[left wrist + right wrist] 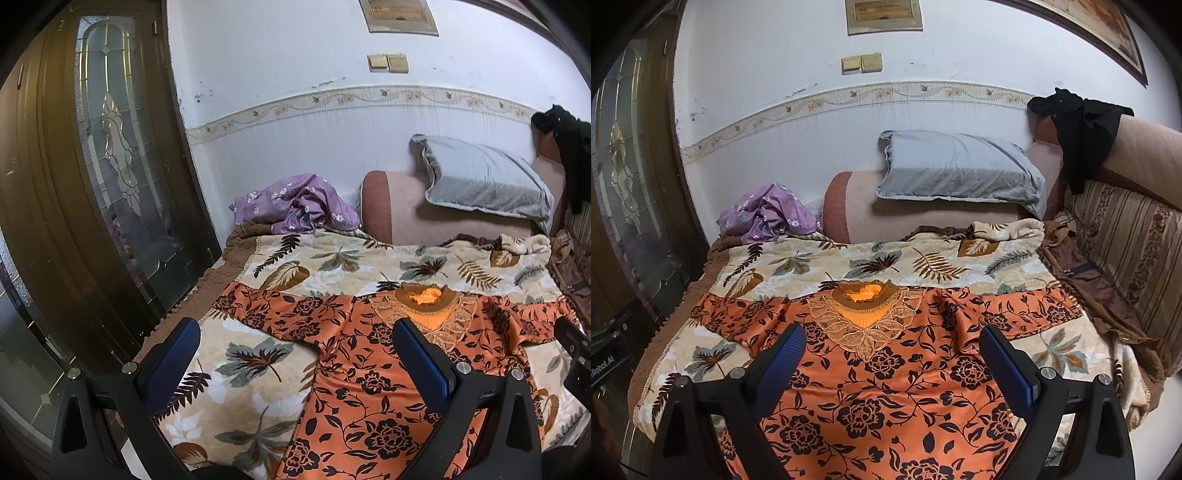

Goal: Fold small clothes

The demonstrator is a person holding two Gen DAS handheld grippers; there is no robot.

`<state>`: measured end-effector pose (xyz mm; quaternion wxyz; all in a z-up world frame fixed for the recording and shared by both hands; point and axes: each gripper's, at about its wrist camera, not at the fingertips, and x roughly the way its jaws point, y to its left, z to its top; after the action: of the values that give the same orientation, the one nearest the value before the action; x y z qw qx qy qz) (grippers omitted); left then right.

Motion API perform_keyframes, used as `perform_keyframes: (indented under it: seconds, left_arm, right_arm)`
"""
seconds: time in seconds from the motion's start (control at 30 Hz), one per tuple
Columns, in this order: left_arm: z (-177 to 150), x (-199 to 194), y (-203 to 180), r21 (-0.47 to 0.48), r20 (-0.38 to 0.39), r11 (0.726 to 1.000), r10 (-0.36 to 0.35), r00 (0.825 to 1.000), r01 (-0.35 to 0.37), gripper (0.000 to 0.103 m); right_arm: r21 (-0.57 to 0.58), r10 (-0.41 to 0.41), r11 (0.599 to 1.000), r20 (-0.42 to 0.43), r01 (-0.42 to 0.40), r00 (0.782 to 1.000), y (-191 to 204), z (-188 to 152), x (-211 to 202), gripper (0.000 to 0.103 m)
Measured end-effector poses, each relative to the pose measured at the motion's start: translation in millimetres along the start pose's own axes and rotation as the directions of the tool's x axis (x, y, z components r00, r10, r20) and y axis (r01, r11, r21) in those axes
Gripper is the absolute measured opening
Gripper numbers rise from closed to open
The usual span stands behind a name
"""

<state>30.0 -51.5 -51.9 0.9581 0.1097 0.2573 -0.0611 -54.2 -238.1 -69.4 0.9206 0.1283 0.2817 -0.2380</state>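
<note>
An orange dress with black flowers lies spread flat on the leaf-patterned blanket, neckline away from me, both sleeves stretched out sideways. My left gripper hovers above the garment's left side, open, nothing between its blue fingers. My right gripper hangs over the chest, just below the lace collar, open and empty as well. The right gripper's black body shows at the right edge of the left wrist view.
A crumpled purple floral cloth sits at the blanket's far left. Behind it are a bolster with a grey pillow, and a black garment over the sofa back. A wooden glass door stands left.
</note>
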Motion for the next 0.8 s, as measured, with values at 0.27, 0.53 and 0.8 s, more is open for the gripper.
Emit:
perform_keyframes:
  seconds: [0.27, 0.53, 0.8]
  left_arm:
    - [-10.7, 46.8, -29.7, 0.036, -0.064, 0.999, -0.003, 0.998, 0.005, 0.103]
    - [-73.6, 187.3, -97.1, 0.113, -0.320, 0.988, -0.066, 0.945, 0.107, 0.103]
    - [-117.8, 269.2, -156.5, 0.138, -0.409, 0.967, -0.143, 0.901, 0.216, 0.103]
  right_arm:
    - [0.070, -0.012, 0.997, -0.013, 0.013, 1.000, -27.8, -2.5, 51.8, 0.096]
    - [0.414, 0.117, 0.907, -0.063, -0.080, 0.991, -179.2, -27.8, 165.7, 0.096]
    - [0.807, 0.045, 0.589, 0.010, -0.034, 0.999, -368.3, -51.5, 215.9, 0.096]
